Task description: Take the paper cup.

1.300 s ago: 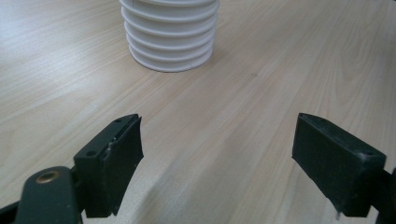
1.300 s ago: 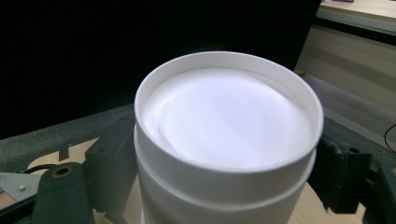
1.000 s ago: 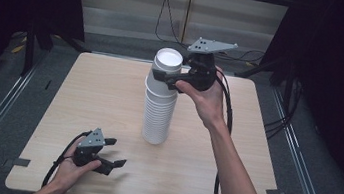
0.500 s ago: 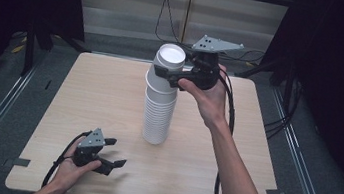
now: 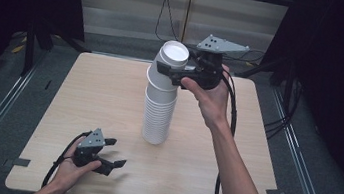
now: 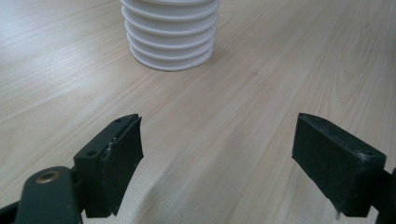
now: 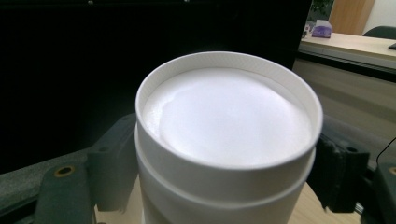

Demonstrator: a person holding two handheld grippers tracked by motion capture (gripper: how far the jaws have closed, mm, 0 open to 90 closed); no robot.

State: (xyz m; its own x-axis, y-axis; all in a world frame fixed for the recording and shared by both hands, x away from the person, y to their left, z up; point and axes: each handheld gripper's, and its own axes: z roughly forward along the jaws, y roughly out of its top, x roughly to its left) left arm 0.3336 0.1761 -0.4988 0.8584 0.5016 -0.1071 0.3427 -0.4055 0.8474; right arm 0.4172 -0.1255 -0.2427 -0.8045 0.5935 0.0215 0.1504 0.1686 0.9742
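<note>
High view: right hand-held gripper (image 5: 175,72) raised, clamping top cup (image 5: 170,60).

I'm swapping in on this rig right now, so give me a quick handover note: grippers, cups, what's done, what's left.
Right hand-held gripper: jaws closed on the top cup, which tilts at the top of the stack of white cups.
Left hand-held gripper: open, holding nothing, low over the table near its front-left corner.
Stack: upside down, mid-table.
Done: top cup gripped.
Left: probably lift it free and set it down; no cup stands apart yet.
</note>
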